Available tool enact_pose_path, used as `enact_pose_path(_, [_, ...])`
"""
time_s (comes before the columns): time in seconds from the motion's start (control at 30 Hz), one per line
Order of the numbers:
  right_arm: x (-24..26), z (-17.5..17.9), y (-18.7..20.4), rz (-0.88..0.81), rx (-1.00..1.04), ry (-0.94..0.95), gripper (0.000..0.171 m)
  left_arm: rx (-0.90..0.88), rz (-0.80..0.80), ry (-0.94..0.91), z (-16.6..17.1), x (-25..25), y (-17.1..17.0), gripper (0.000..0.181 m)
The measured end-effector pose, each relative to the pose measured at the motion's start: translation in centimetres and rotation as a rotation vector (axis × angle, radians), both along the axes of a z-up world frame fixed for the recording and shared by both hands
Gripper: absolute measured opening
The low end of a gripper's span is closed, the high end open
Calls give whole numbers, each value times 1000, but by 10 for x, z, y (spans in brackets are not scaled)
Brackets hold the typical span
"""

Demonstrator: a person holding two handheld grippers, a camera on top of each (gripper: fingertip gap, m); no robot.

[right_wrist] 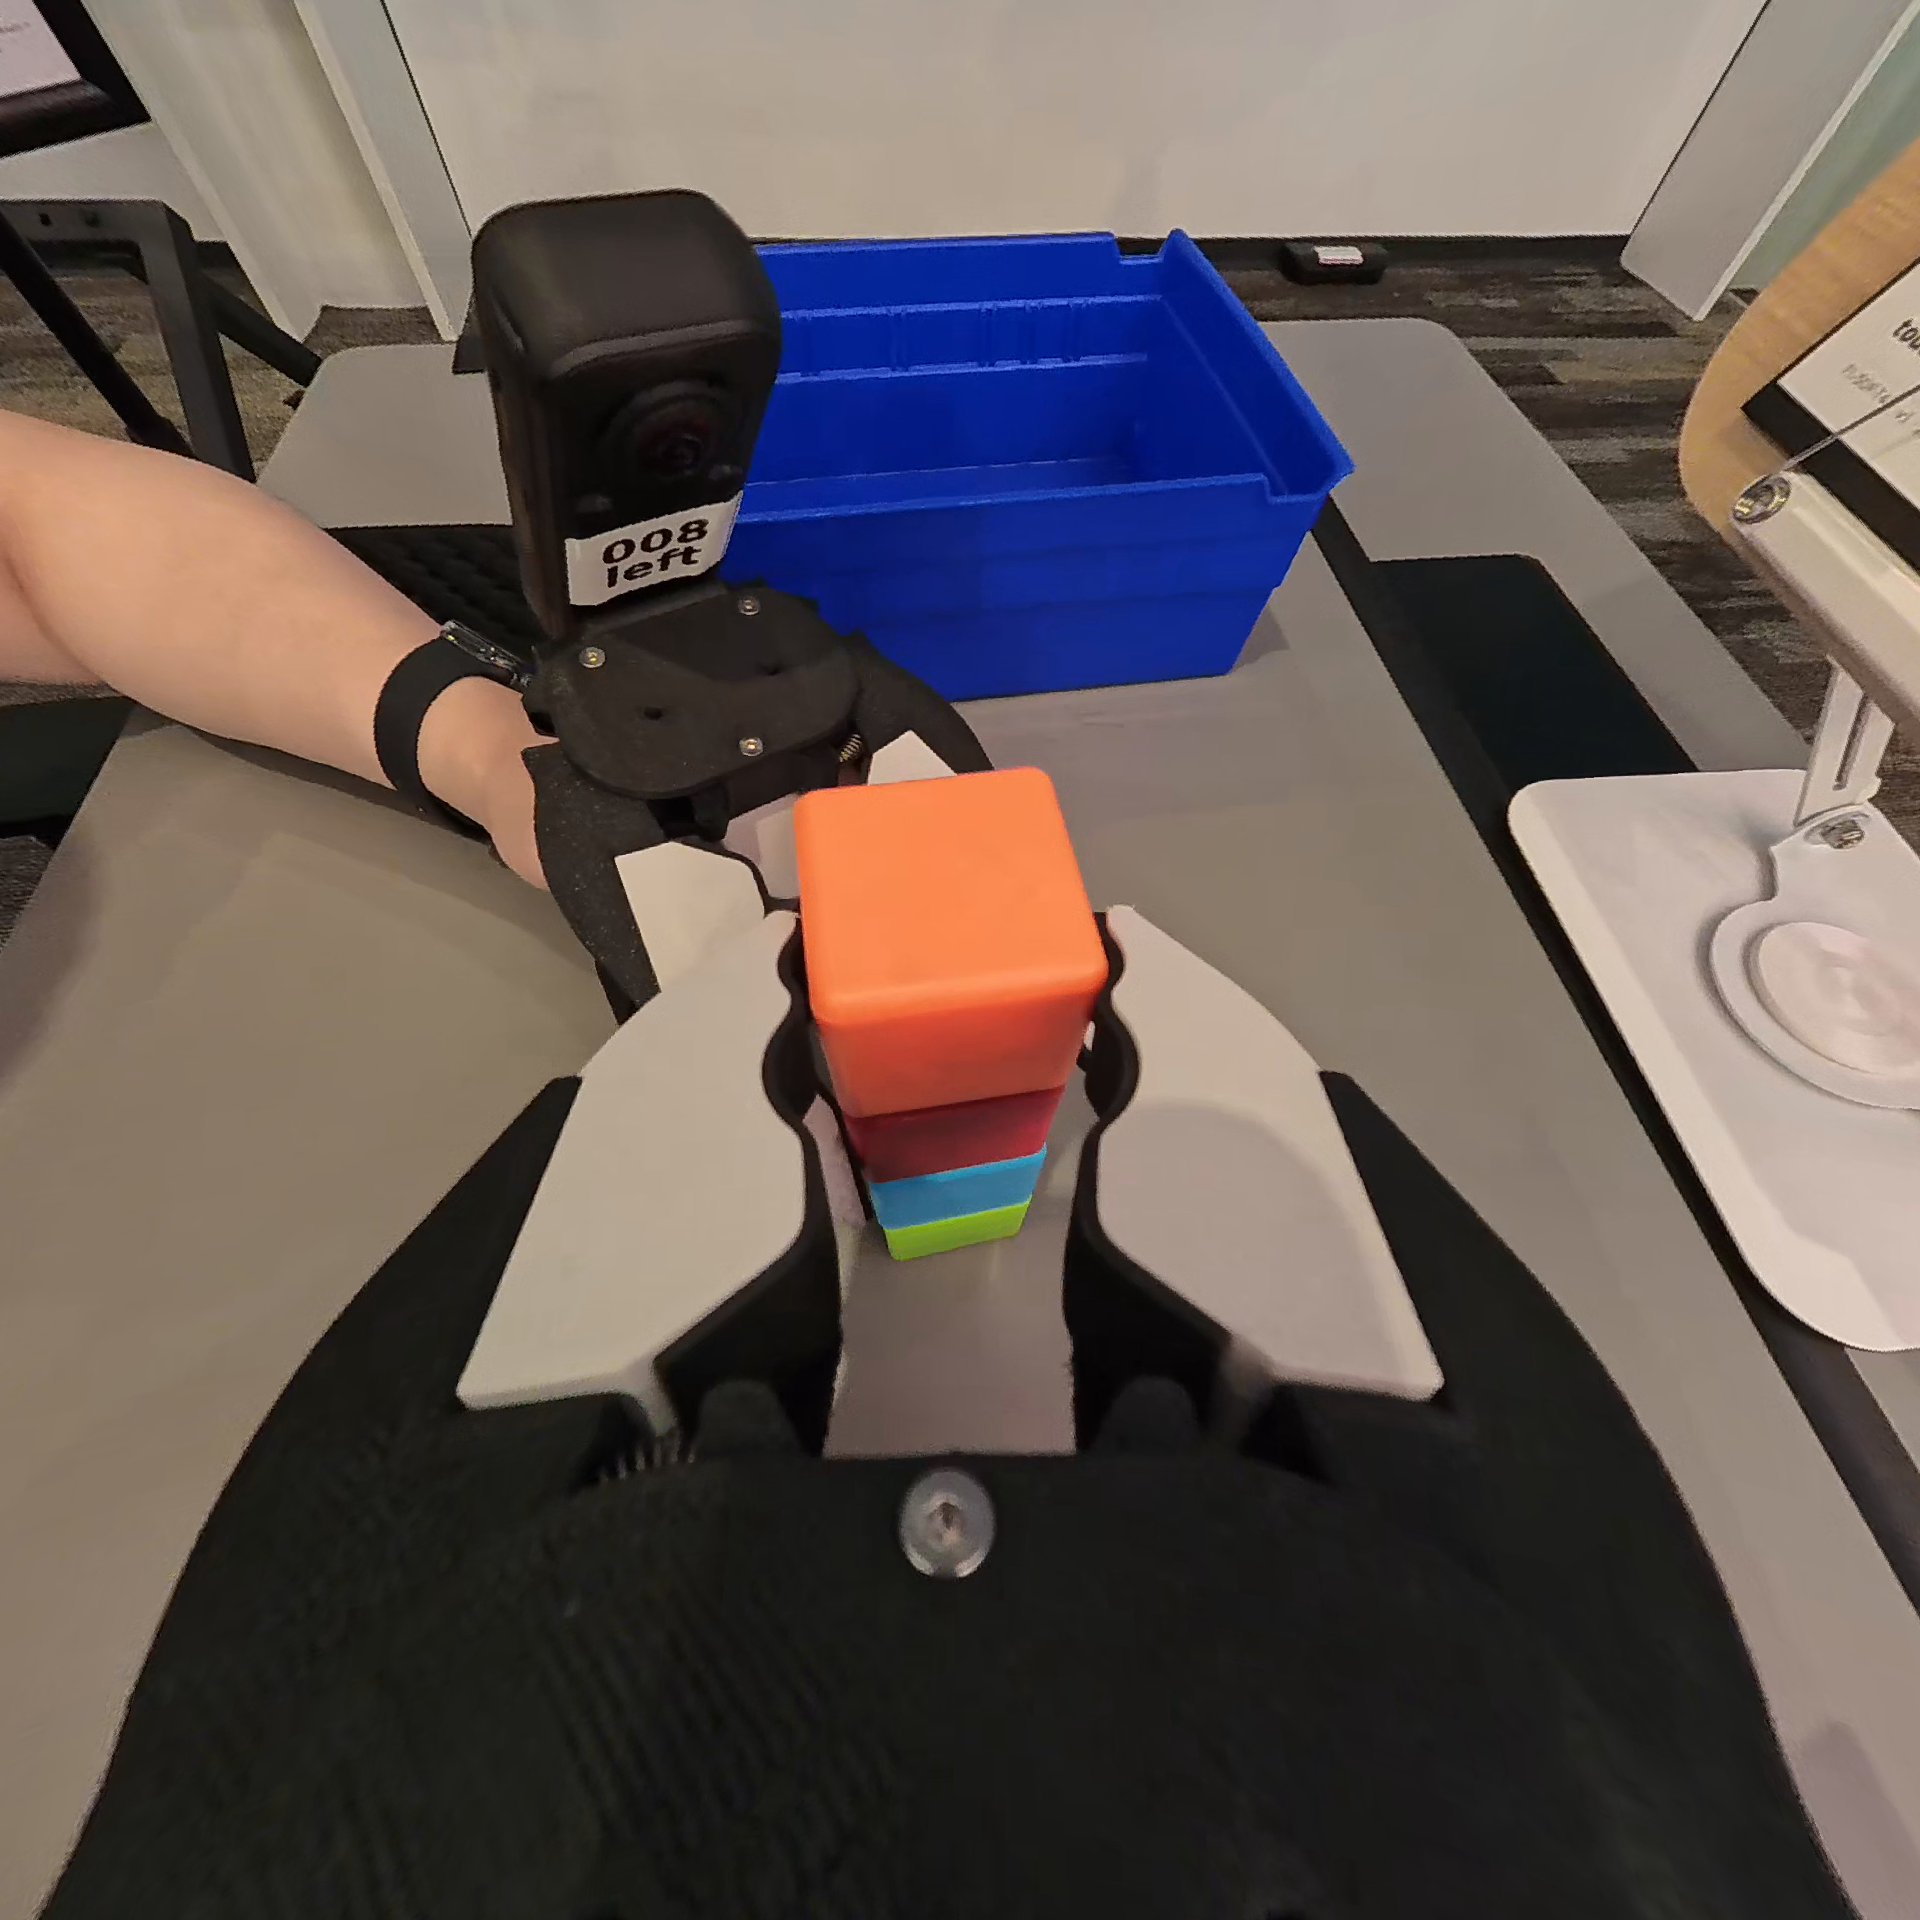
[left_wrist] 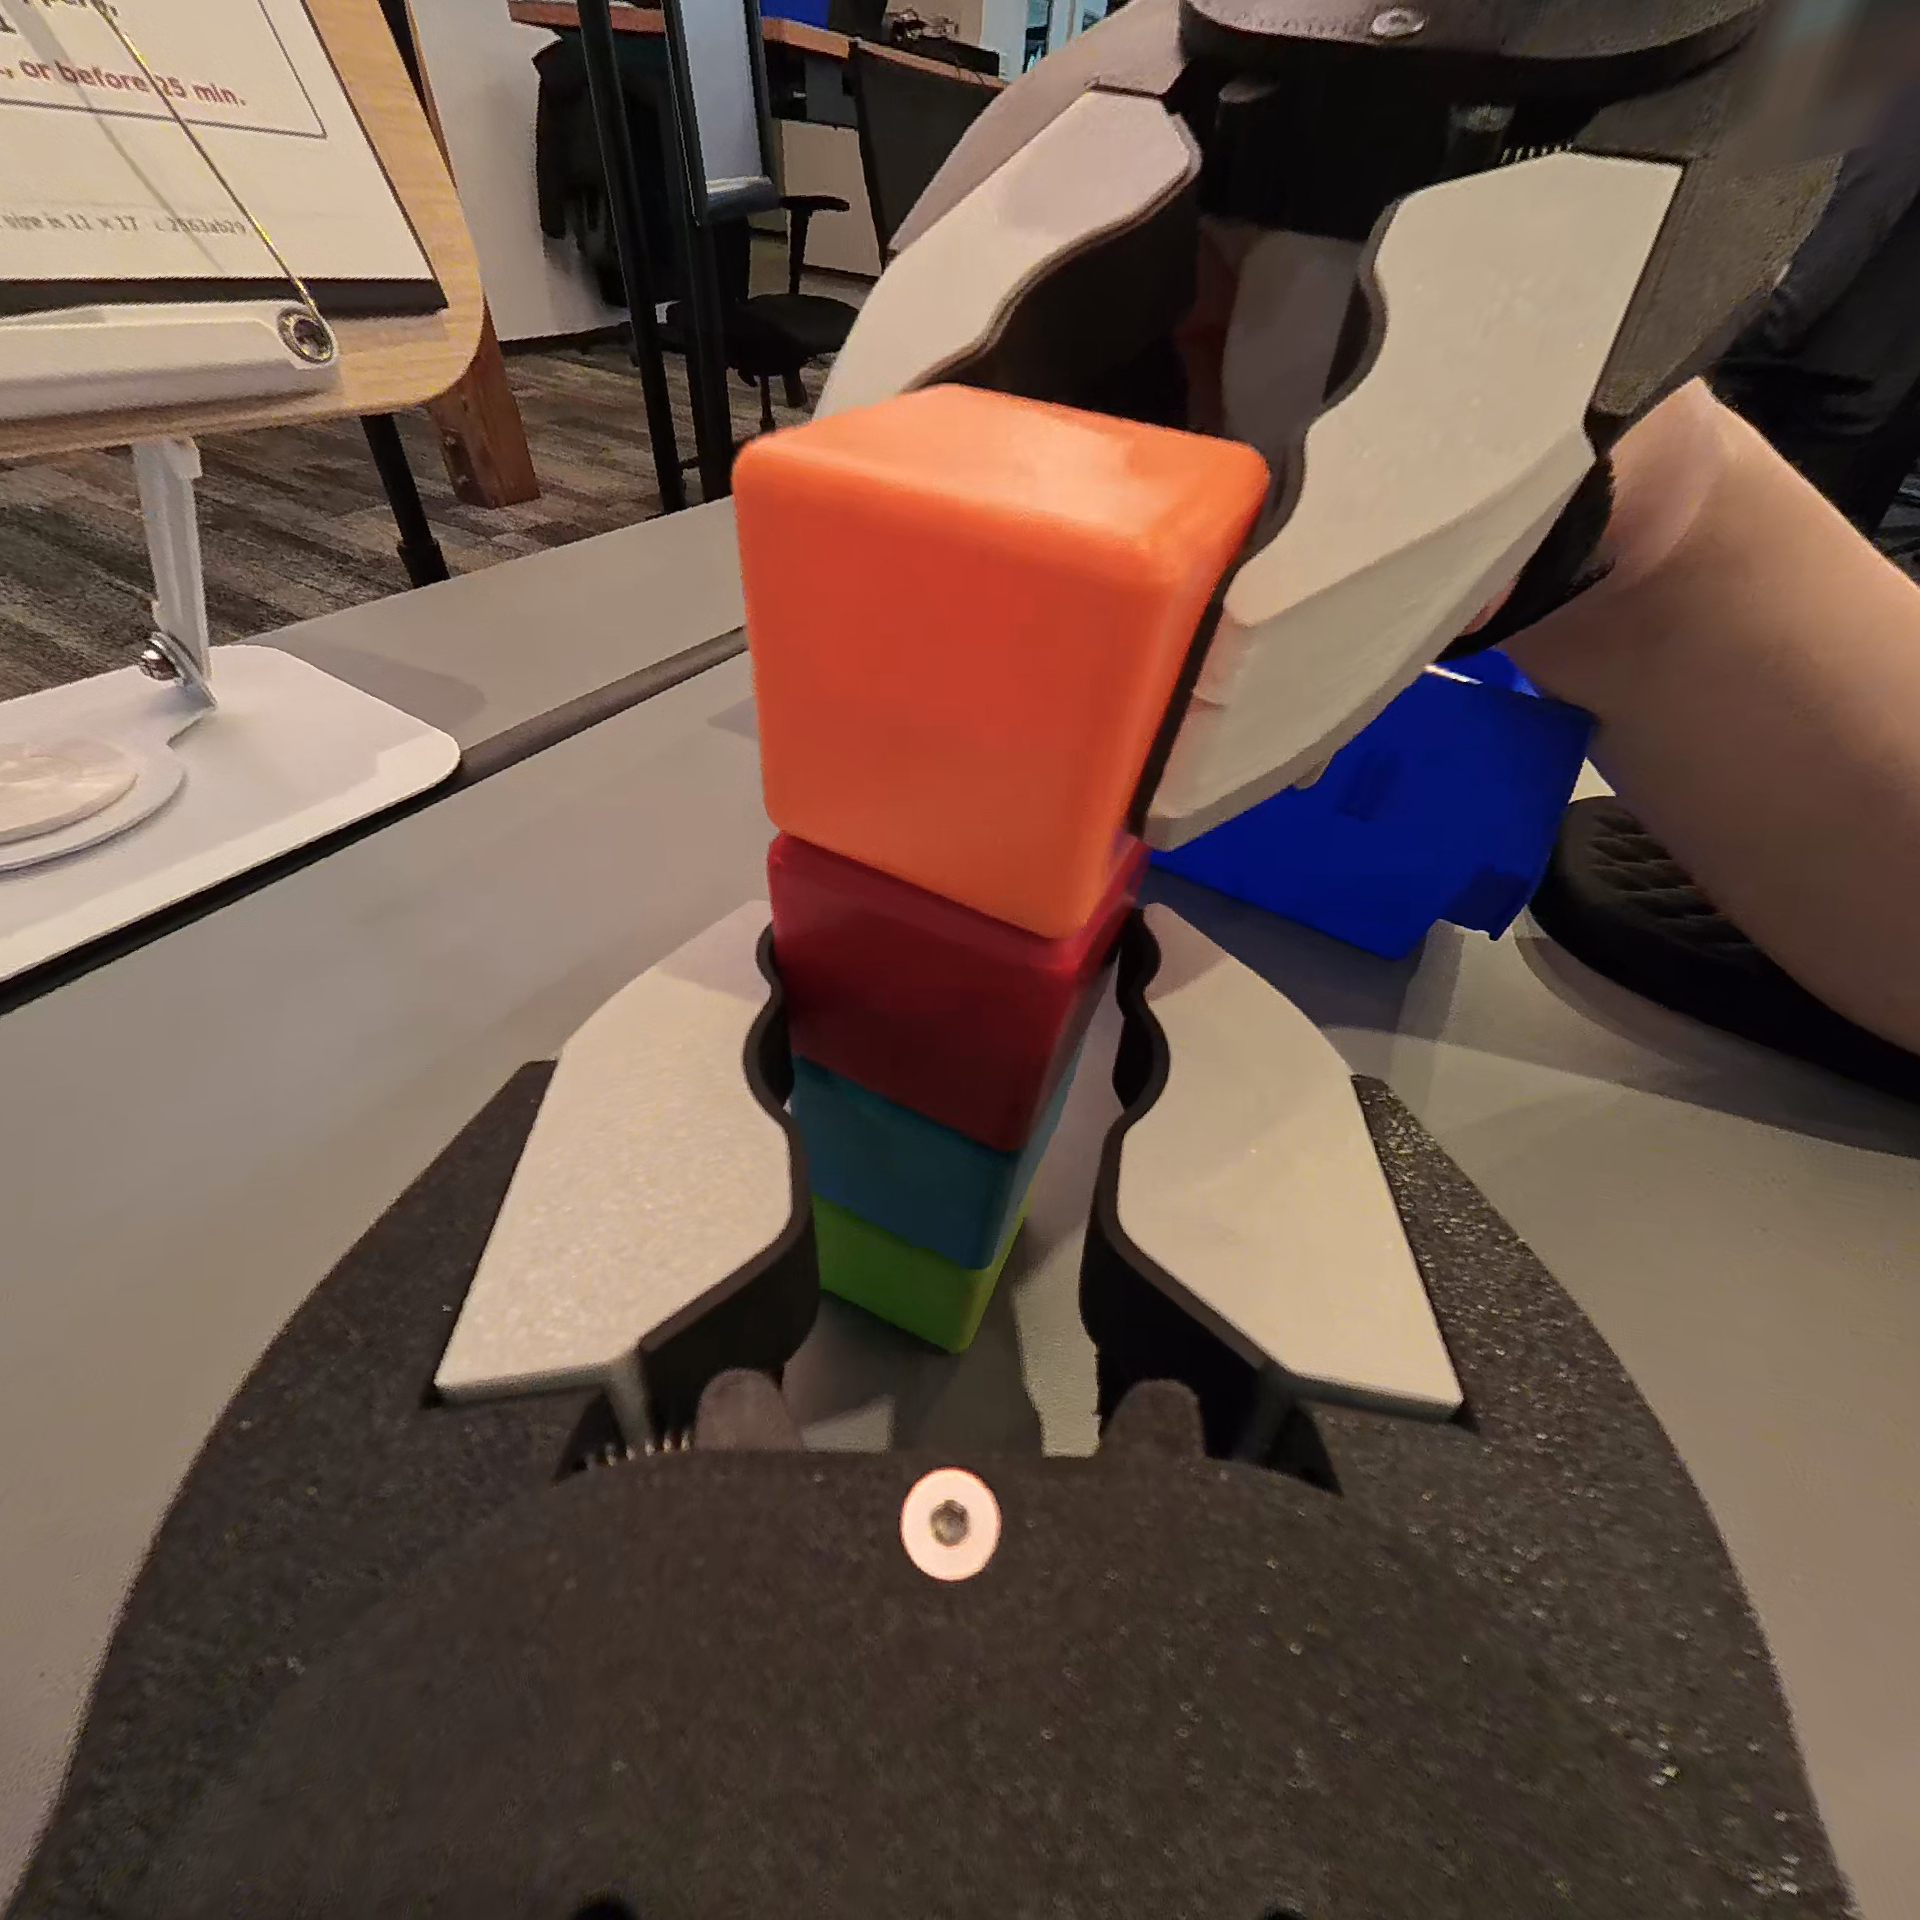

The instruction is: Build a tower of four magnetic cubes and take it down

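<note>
Gripping the orange cube (right_wrist: 940, 935), the right tool (right_wrist: 951, 987) hides the red cube (left_wrist: 925, 1029) the left tool (left_wrist: 951, 997) clamps.

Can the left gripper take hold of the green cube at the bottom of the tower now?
Probably not directly. The left gripper is closed around the dark red plastic cube, higher in the stack. The lime green plastic cube sits lowest on the grey table, under the blue cube. It would have to open and drop first.

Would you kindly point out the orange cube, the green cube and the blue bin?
orange cube (right_wrist: 940, 894), right wrist view, top face.
green cube (left_wrist: 902, 1286), left wrist view, front face.
blue bin (right_wrist: 997, 582), right wrist view, front wall.
</note>
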State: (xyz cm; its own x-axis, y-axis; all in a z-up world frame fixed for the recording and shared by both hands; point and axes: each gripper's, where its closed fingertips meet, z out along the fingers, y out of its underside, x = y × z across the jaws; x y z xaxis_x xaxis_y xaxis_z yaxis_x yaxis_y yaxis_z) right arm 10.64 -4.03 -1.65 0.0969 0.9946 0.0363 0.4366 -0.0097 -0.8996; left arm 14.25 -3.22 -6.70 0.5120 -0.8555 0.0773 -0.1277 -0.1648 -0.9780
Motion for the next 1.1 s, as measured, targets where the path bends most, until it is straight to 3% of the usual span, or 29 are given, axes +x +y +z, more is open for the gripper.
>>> enact_pose_path(0.67, [1, 2, 2, -9, -34, 19, 51, -9, -8, 24, -1, 0, 1, 59])
enact_pose_path(0.8, [3, 32, -3, 7, -74, 156, 51, 10, -9, 45, -2, 2, -1, 59])
enact_pose_path(0.97, [26, 61, -4, -38, 37, 166, 51, -8, -13, 25, -1, 1, 0, 59])
enact_pose_path(1.1, [72, 83, 22, -211, 150, 169, 51, 9, -4, 41, -2, 2, -1, 58])
